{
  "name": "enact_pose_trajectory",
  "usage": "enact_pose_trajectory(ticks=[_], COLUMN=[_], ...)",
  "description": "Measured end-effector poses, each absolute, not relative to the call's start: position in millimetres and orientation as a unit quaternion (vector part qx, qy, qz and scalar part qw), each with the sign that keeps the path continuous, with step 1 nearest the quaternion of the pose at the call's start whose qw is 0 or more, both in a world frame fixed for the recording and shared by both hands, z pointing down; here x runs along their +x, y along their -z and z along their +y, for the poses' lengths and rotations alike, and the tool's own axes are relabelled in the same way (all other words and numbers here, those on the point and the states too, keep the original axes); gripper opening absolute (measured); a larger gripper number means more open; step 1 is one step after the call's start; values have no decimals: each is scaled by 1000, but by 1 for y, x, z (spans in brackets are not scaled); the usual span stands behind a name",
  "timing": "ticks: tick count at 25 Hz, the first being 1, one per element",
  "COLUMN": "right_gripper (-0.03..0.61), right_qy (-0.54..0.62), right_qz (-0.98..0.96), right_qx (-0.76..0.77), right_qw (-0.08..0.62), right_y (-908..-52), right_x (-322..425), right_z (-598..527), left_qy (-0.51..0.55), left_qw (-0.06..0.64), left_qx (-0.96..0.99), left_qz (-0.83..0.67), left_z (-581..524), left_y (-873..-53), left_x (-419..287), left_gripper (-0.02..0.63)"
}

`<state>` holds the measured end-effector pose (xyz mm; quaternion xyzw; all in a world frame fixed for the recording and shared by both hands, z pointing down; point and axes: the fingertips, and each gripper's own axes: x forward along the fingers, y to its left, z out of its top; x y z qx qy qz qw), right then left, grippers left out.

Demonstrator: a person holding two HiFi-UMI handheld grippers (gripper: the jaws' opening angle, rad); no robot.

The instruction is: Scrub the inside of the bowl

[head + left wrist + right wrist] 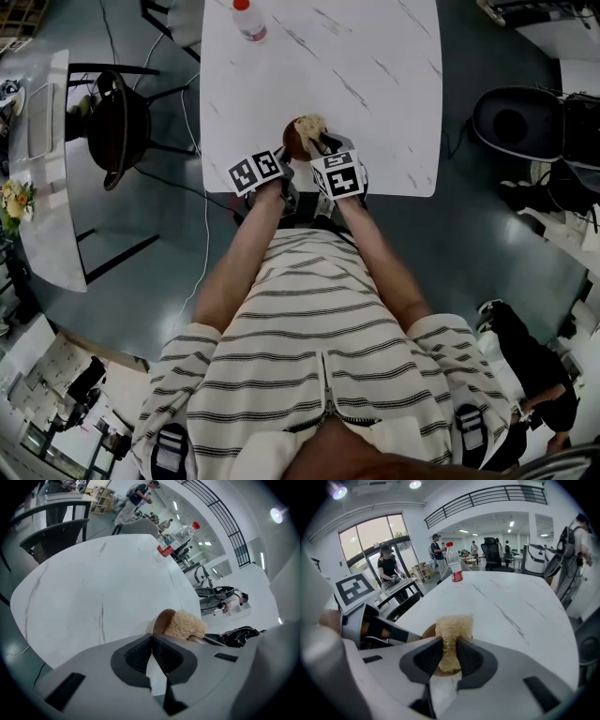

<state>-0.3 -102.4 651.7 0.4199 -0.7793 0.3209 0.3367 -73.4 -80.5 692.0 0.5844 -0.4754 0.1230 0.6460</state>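
White marble-look table (pixel 375 75) with thin grey veins; brown bowl (pixel 294 142), tan fibrous sponge (pixel 311 124); clear bottle (pixel 248 19) at 11 o'clock from bowl, red cap, red label. Light grey left gripper (pixel 151 638) and right gripper (pixel 449 645), black ribbed pads (pixel 428 658), black-and-white square-marker cubes (pixel 255 172). Cream shirt (pixel 319 328) with thin black horizontal stripes, dark grey-teal floor (pixel 487 244), black chair (pixel 117 127) at 9 o'clock.
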Motion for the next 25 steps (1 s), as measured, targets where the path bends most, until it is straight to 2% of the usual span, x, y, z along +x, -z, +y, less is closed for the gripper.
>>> enact_pose_trajectory(ticks=[25], right_gripper=[94], right_qy=[-312], right_qz=[-820], right_qx=[356], right_qw=[322], right_y=[-666], right_x=[-31], right_z=[-103], left_qy=[-117], left_qw=[646], left_qx=[581], left_qz=[-481], left_z=[-81], left_y=[-694], left_x=[-71], left_gripper=[9])
